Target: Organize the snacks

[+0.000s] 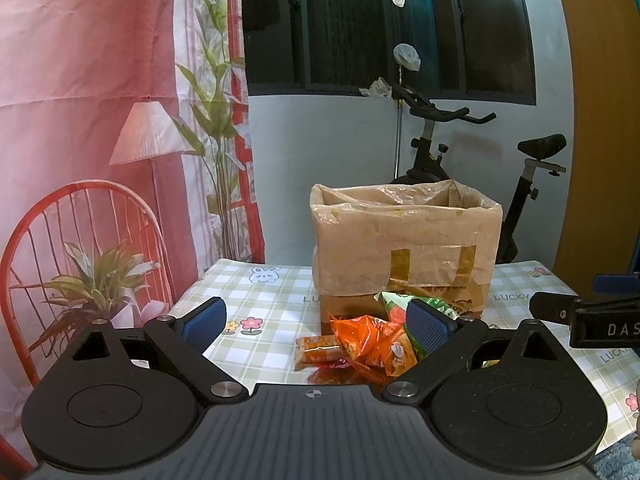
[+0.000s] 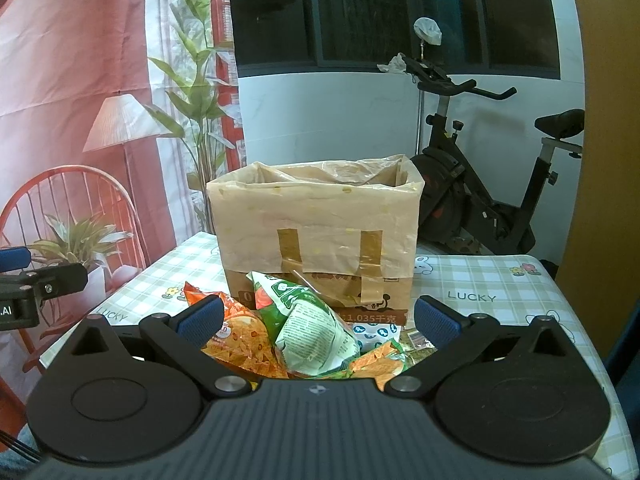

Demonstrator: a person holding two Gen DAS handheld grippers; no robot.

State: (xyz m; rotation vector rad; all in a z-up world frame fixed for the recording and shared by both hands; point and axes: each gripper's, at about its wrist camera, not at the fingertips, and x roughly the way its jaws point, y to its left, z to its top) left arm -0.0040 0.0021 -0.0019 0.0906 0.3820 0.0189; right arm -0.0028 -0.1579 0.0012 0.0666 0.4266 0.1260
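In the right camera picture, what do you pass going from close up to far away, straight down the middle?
Green snack bag → cardboard box lined with plastic → white wall → dark window.

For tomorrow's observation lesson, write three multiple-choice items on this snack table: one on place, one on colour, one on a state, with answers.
1. Where do the snack packets lie?
A. inside the box
B. on the table before the box
C. on the floor

2. What colour is the packet nearest the left claw?
A. orange
B. blue
C. black

3. How is the right claw?
A. shut on a packet
B. open
C. out of view

Answers:
B, the snack packets lie before the cardboard box.
A, the orange packet lies near the left claw.
B, the right claw holds nothing.
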